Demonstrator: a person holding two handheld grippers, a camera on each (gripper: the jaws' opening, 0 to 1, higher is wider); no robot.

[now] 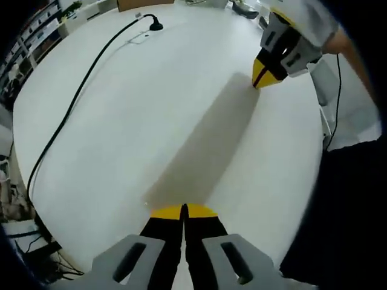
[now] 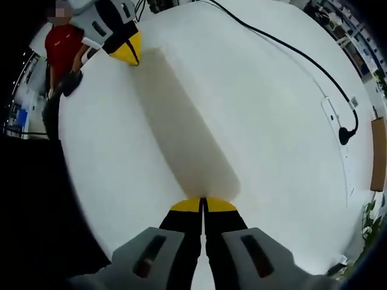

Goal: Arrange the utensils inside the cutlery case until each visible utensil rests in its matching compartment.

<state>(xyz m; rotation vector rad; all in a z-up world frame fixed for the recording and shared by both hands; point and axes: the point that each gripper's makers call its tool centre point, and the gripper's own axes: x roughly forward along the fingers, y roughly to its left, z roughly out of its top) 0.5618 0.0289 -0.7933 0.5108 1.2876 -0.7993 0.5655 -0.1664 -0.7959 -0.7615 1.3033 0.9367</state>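
Left tongs [image 1: 183,210] and right tongs [image 2: 203,204] closed, tips meeting above white table [image 1: 133,121].

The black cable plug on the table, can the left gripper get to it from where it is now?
Probably yes: bare white table lies between the shut left gripper and the plug, though it sits far across.

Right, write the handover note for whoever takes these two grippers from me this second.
Left gripper: jaws shut, holding nothing, above the white table.
Right gripper: jaws shut, holding nothing, above the same table; it also shows at the top right of the left gripper view, tips together.
Job's things: I can see no cutlery case and no utensils on the table from here.
Also there: a black cable runs across the table to a small black plug end.
Done: nothing that these views can confirm.
Left: find the case and utensils, then sort each into its compartment.
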